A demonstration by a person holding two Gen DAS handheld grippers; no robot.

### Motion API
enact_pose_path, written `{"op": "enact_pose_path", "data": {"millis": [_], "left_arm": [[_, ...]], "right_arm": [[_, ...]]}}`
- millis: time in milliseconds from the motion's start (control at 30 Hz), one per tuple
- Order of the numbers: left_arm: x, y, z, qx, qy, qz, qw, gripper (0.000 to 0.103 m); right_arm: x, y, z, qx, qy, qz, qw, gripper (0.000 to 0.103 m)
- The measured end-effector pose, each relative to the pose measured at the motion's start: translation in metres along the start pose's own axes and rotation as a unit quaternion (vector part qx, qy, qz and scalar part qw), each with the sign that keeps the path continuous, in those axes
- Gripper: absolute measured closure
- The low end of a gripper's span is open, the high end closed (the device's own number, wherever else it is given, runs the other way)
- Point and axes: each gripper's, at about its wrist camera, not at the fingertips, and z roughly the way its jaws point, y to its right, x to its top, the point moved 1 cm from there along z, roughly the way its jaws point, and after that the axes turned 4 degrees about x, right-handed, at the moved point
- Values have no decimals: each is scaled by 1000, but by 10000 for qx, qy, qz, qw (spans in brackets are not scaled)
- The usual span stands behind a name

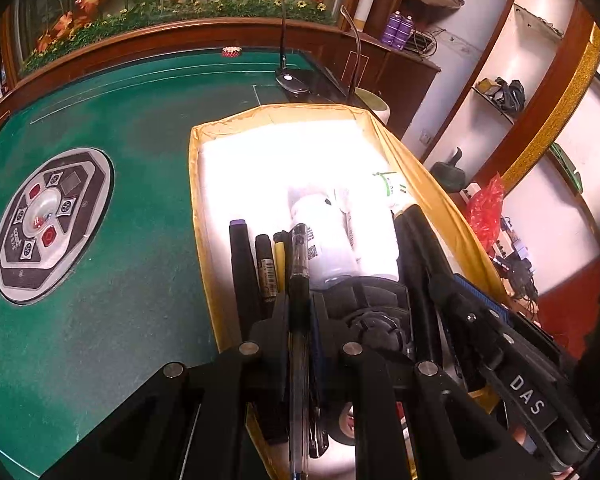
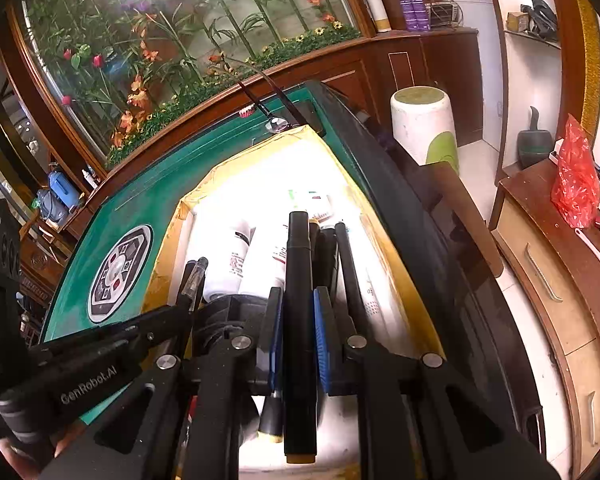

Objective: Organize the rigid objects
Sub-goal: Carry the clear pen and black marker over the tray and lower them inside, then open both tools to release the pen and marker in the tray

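Two grips | my left gripper pinches a clear pen | my right gripper clamps a black marker | both over the yellow-rimmed tray

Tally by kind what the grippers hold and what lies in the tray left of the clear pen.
Clear pen, in the left gripper: 1
Black marker, in the right gripper: 1
Black markers lying in the tray: 2, a purple-tipped marker and a labelled marker
Yellow marker: 1
Total: 5
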Motion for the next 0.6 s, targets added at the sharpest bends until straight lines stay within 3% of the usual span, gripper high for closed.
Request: {"op": "enact_pose_path", "data": {"millis": [600], "left_arm": [[-2,2,1,58,145,41,9999,94]], "right_arm": [[1,-6,6,-152,-44,-204,9997,89]]}}
